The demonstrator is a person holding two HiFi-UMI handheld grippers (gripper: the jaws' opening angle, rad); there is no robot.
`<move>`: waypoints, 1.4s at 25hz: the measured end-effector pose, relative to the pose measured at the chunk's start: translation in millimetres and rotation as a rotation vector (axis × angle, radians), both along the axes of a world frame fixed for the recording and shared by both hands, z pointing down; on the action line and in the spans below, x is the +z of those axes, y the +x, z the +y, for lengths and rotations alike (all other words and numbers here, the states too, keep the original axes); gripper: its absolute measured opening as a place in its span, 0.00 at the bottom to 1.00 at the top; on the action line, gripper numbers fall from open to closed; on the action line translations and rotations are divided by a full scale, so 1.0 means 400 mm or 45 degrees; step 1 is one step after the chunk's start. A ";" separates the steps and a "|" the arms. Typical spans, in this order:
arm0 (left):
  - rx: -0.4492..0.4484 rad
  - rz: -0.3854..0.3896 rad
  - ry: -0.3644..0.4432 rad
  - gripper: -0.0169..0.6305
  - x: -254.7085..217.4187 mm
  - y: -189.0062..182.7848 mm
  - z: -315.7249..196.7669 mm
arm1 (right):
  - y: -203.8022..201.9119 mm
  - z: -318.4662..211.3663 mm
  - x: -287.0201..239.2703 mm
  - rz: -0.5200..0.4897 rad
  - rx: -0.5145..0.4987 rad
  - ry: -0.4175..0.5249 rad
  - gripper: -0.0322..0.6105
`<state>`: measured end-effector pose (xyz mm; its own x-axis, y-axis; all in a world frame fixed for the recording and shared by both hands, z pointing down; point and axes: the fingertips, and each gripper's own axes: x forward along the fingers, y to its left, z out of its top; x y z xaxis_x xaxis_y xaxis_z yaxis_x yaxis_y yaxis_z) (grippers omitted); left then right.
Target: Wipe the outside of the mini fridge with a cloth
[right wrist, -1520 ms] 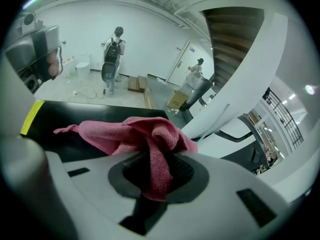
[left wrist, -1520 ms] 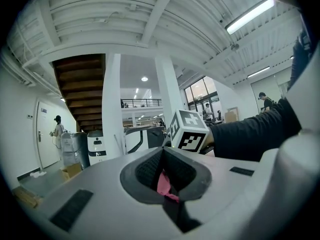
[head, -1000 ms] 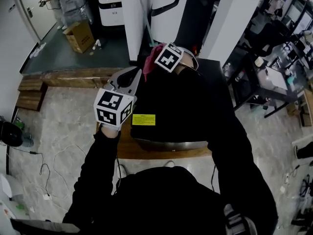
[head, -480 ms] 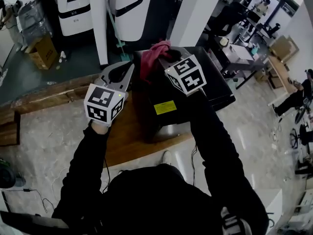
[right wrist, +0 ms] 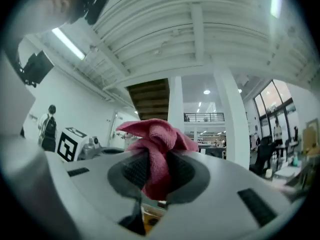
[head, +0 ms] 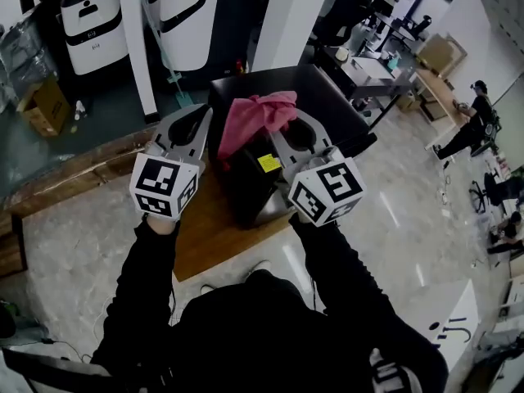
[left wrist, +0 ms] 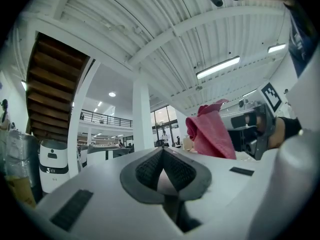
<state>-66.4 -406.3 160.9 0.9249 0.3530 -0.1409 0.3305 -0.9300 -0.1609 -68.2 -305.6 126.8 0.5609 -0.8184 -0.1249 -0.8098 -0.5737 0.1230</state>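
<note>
Below, the pale floor (head: pixel 74 252) carries a low wooden platform (head: pixel 201 232). The black mini fridge (head: pixel 319 97) stands on the right part of this platform, and in the head view its near side lies close to the platform's near edge. A small yellow label (head: pixel 268 162) sits on the fridge near its near left corner.

The person holds both grippers out over the near side of the fridge, and their own cameras show the ceiling, so they are tilted upward. The left gripper (head: pixel 199 115) is over the platform, just beside the left edge of the fridge. Its two jaws are pressed together, with nothing between the dark pads (left wrist: pixel 147 170). The right gripper (head: pixel 276 133) is over the near left part of the fridge, and its marker cube (head: pixel 326 191) hangs past the fridge's near edge. Its jaws are closed on the pink cloth (head: pixel 250 119). In the right gripper view the cloth (right wrist: pixel 156 139) is pinched between the pads and bunches out above them in a loose knot.

In the head view the cloth lies over the left edge of the fridge top, between the two grippers. I cannot tell if it touches the fridge.
</note>
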 end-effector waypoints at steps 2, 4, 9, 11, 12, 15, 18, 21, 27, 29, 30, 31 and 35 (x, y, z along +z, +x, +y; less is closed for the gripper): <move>0.007 0.006 -0.003 0.04 0.019 -0.016 -0.006 | -0.045 -0.011 0.041 -0.110 -0.042 0.141 0.17; 0.010 0.008 -0.013 0.04 0.042 -0.030 -0.020 | -0.076 -0.033 0.097 -0.243 -0.077 0.275 0.17; 0.010 0.036 -0.038 0.04 0.094 -0.052 -0.029 | -0.097 -0.061 0.269 -0.617 -0.084 0.623 0.17; 0.023 0.031 -0.022 0.04 0.119 -0.057 -0.022 | -0.075 -0.052 0.337 -0.746 -0.037 0.761 0.17; 0.029 0.026 -0.014 0.04 0.130 -0.057 -0.020 | -0.059 -0.048 0.366 -0.804 -0.018 0.825 0.16; 0.048 0.011 0.002 0.04 0.161 -0.059 -0.006 | -0.018 -0.044 0.424 -0.954 -0.037 1.006 0.16; 0.072 -0.013 0.020 0.04 0.203 -0.069 0.014 | 0.011 -0.030 0.501 -1.093 0.011 1.149 0.16; 0.101 -0.051 0.044 0.04 0.251 -0.079 0.036 | 0.028 -0.002 0.591 -1.259 0.128 1.308 0.16; 0.159 -0.124 0.080 0.04 0.339 -0.085 0.068 | 0.036 -0.002 0.651 -1.414 0.122 1.548 0.16; 0.169 -0.156 0.081 0.04 0.371 -0.073 0.072 | 0.041 -0.003 0.688 -1.454 0.154 1.566 0.16; 0.174 -0.178 0.086 0.04 0.392 -0.066 0.076 | 0.043 -0.002 0.712 -1.472 0.174 1.572 0.16; 0.180 -0.203 0.094 0.04 0.416 -0.058 0.079 | 0.044 -0.002 0.738 -1.491 0.196 1.578 0.16; 0.184 -0.322 0.094 0.04 0.551 -0.019 0.089 | 0.050 0.004 0.878 -1.580 0.300 1.573 0.16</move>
